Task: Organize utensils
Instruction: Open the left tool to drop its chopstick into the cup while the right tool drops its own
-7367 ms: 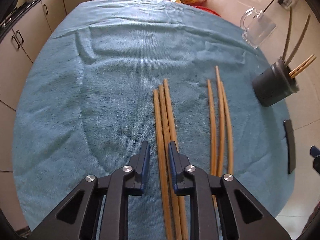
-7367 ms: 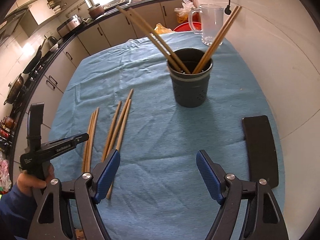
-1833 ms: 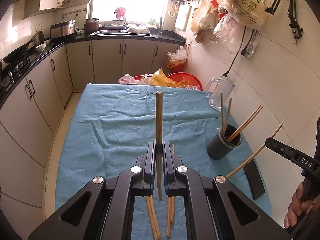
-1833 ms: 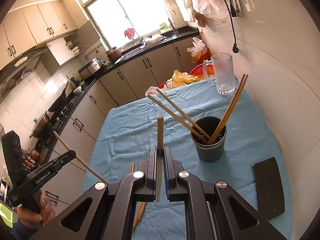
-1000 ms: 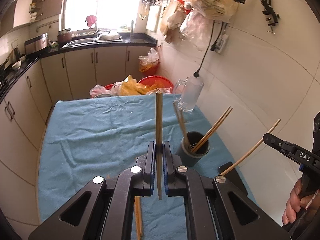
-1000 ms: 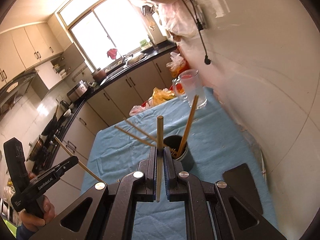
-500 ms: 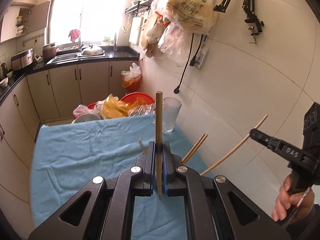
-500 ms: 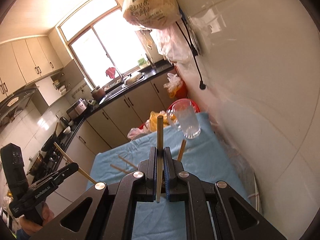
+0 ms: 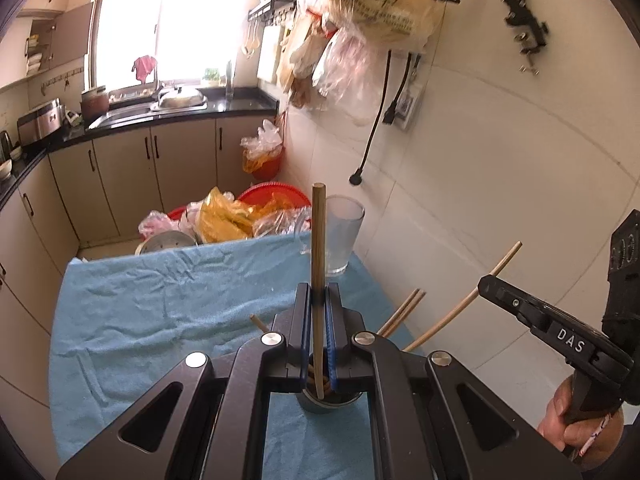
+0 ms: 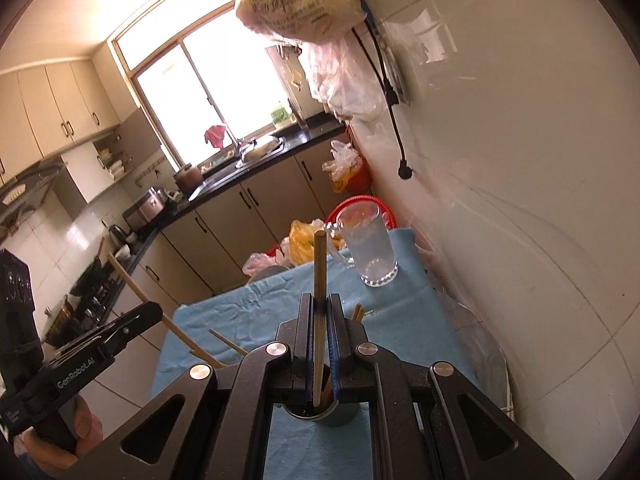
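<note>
Chopstick clamped upright in left gripper, another chopstick in right gripper; both tips over dark holder at 6 o'clock. Probably light, stiff, smooth wood; best pinched near middle, firmly, against slipping or swinging.

Left gripper jaws clamped on one chopstick, stick upright, lower end over dark holder seen under jaws. Holder stands on blue cloth near table's right edge; other chopsticks lean out of it. Glass mug at far right corner. Right gripper at picture right, hand on grip, pinching second chopstick slanted toward holder.
</note>
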